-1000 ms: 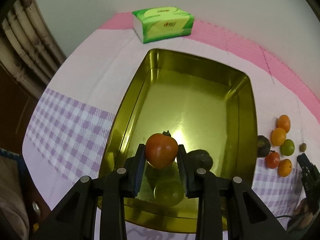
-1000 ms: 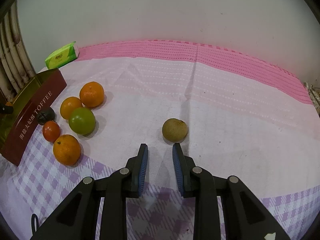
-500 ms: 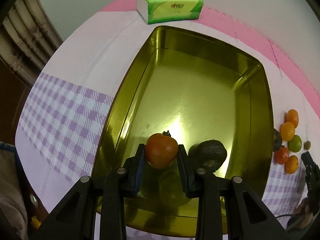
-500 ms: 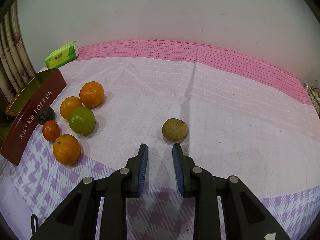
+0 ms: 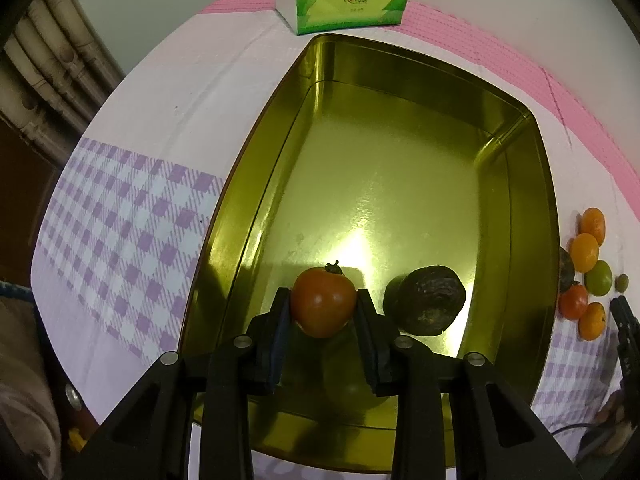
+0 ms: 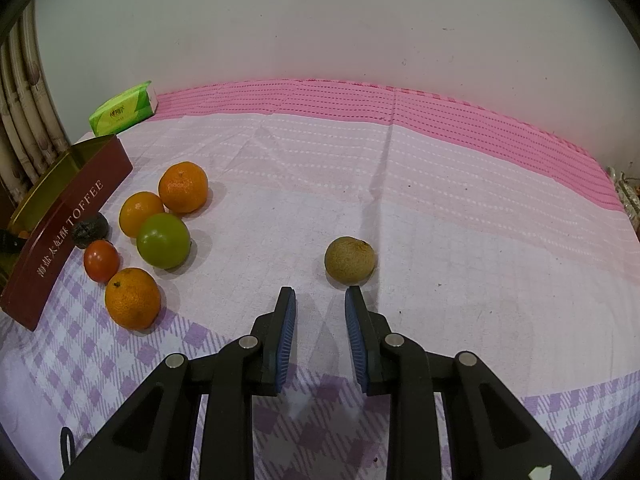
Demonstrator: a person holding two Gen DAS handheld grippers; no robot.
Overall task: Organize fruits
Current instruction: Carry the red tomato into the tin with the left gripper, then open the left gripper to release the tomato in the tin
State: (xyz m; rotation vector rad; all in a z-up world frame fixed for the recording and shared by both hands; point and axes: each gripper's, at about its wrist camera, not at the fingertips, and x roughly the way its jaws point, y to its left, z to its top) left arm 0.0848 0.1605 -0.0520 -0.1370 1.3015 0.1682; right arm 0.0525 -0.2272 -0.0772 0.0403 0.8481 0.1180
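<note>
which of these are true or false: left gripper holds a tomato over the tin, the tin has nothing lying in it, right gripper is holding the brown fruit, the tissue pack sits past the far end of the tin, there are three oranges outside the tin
1. The left gripper holds a tomato over the tin. True.
2. The tin has nothing lying in it. False: a dark wrinkled fruit lies on its floor.
3. The right gripper holds the brown fruit. False: its jaws are empty, and the fruit sits on the cloth just beyond the tips.
4. The tissue pack sits past the far end of the tin. True.
5. Three oranges lie outside the tin. True.
</note>
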